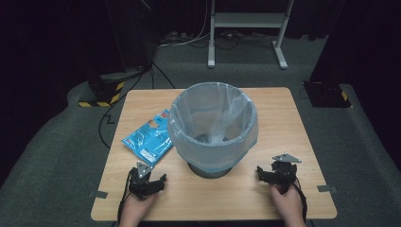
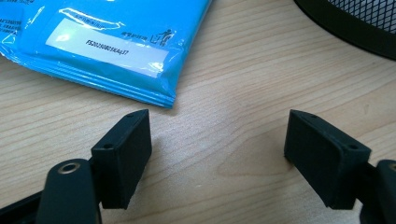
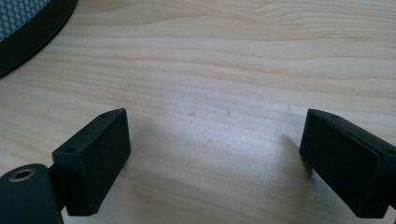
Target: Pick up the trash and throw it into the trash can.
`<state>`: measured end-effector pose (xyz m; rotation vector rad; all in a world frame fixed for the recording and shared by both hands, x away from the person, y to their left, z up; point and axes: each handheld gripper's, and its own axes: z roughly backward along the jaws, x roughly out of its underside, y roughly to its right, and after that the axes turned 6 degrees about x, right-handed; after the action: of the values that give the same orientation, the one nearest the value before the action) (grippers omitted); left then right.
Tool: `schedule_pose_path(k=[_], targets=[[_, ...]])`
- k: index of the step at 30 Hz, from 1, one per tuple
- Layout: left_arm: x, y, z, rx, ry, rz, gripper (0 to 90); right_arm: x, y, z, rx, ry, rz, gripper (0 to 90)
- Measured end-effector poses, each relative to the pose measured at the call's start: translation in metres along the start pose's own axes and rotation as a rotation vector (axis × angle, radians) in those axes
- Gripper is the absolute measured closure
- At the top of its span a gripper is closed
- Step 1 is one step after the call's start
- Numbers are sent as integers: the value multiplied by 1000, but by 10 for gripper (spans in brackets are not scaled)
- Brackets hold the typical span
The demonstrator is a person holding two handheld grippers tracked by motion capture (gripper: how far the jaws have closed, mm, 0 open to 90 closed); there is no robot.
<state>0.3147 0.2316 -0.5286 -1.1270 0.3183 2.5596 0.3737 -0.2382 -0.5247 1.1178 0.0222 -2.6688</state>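
A bin (image 1: 213, 127) lined with a pale plastic bag stands at the middle of the wooden table (image 1: 279, 123). A flat blue packet (image 1: 149, 138) lies to its left; its near corner with a white label (image 2: 107, 46) lies just beyond my left gripper (image 2: 219, 154). That gripper (image 1: 152, 178) rests near the table's front left, open, with bare wood between its jaws. My right gripper (image 1: 270, 174) sits at the front right, also open (image 3: 215, 158) over bare wood. The bin's black base (image 3: 28, 32) shows at the upper left of the right gripper view.
The bin's mesh wall and black base (image 2: 355, 23) lie to the upper right of my left gripper. Grey carpet surrounds the table. A white metal stand (image 1: 246, 28) and dark equipment with hazard stripes (image 1: 101, 92) stand beyond the far edge.
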Motion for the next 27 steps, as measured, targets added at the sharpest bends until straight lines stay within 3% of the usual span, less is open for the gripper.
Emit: schedule_pose_path(k=[12,23,25,27], targets=[[-1,-1,-1,5,-1,-4,226,11,2,10,-16,2,29,89],[1,0,2,21,10,-17,307,10,1,10,-14,0,26,90],[3,0,5,30,30,-26,520,10,1,10,-15,-1,24,90],[3,0,6,27,33,-31,667,10,1,10,-15,-1,24,90]])
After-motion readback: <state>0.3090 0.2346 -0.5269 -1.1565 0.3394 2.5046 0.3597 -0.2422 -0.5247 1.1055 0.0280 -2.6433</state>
